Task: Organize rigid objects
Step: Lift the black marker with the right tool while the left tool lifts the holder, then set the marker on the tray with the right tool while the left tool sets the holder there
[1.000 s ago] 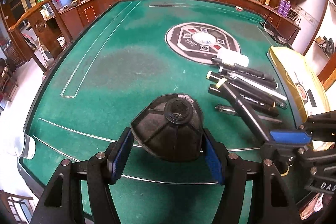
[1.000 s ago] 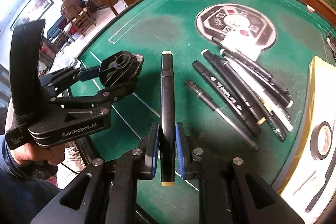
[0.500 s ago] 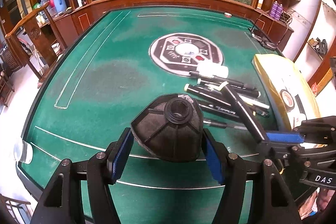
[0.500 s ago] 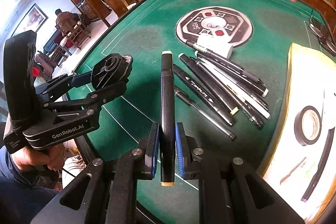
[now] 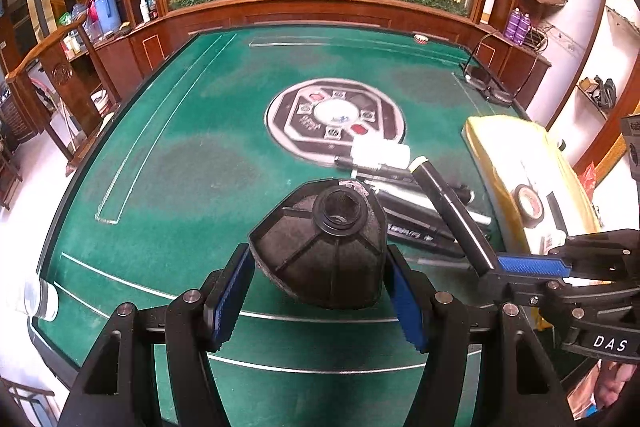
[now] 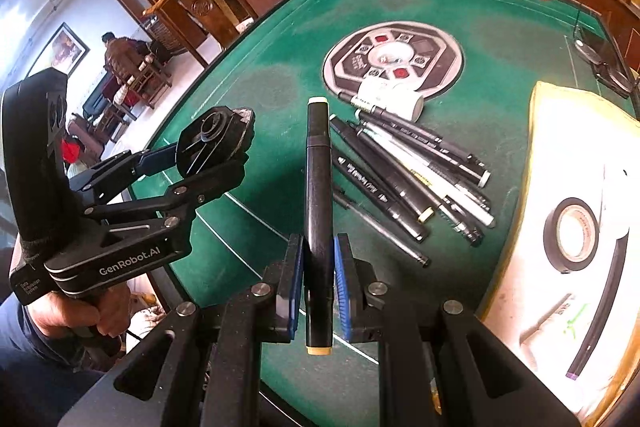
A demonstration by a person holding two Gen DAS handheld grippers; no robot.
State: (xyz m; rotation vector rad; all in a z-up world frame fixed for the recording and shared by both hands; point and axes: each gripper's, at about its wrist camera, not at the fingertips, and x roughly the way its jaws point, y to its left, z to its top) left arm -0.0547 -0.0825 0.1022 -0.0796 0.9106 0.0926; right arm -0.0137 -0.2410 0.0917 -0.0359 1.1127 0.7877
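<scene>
A black ribbed holder with a round threaded neck is clamped between the blue pads of the left gripper, whose jaws are spread wide around its body; it is held clear above the green felt table. In the right wrist view the same holder is seen at about nine o'clock from the marker, carried by the left gripper, and the hand around that gripper's handle is visible at the lower left edge. A black marker with cream caps at both ends is pinched by the right gripper, its jaws drawn narrow on the barrel; the marker is pointed toward twelve o'clock and is lifted off the felt. In the left wrist view the marker is seen at about three o'clock from the holder, slanted up to eleven o'clock out of the right gripper. A loose bundle of black and white pens is laid on the felt at about two o'clock from the marker, just beside it. A white cylinder is laid at the far end of the pens, against the octagonal emblem at the table's centre. A roll of black tape is rested on a white sheet with a yellow border at three o'clock.
</scene>
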